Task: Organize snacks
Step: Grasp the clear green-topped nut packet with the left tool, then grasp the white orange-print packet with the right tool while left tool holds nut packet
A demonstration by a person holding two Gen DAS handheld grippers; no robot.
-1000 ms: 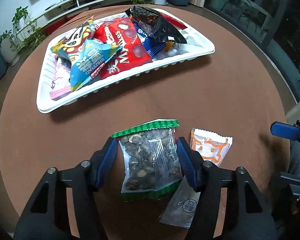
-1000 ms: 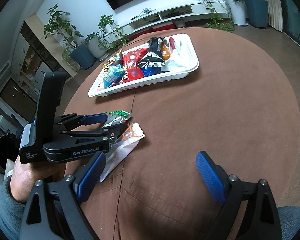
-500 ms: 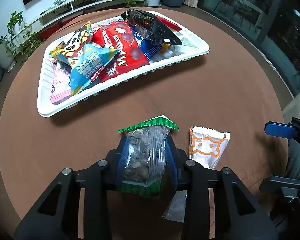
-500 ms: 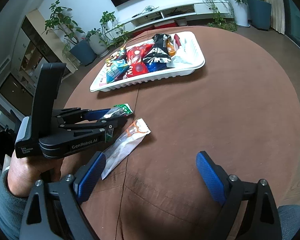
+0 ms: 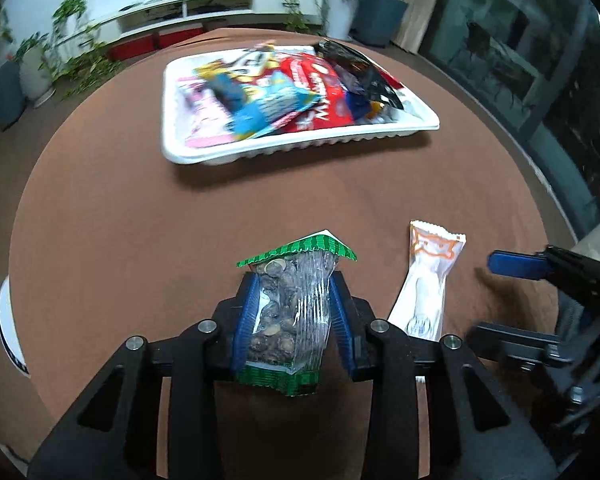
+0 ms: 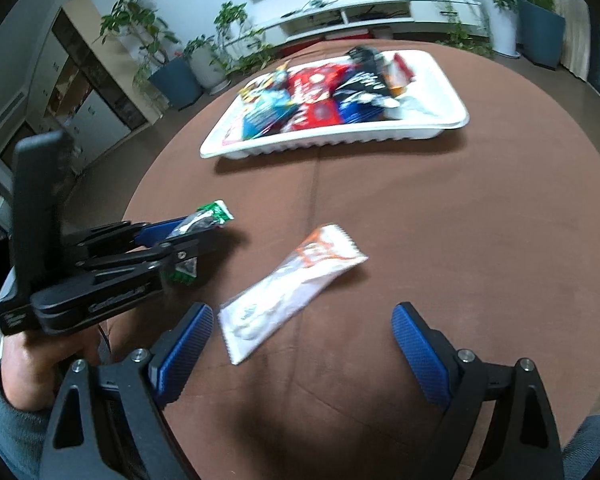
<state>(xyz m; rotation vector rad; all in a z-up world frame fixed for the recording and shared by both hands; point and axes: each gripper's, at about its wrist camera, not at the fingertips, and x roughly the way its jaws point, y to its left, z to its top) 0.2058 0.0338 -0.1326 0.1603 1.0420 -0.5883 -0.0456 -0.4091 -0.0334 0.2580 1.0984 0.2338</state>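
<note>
Left gripper (image 5: pixel 292 316) clamps the nut bag (image 5: pixel 290 312); right gripper (image 6: pixel 300 344) gapes wide, holding nothing.

The green-edged bag sits upright between the blue pads (image 5: pixel 244 320), raised above the brown table (image 5: pixel 140 220). A white sachet (image 6: pixel 292 284) lies flat on the table just ahead of the right gripper. The white tray (image 5: pixel 300 146), well beyond, holds mixed snack packets (image 5: pixel 284 96).

Both wrist cameras look forward and down over the brown surface (image 5: pixel 140 216), sharing the white tray (image 5: pixel 300 148) (image 6: pixel 340 140).
</note>
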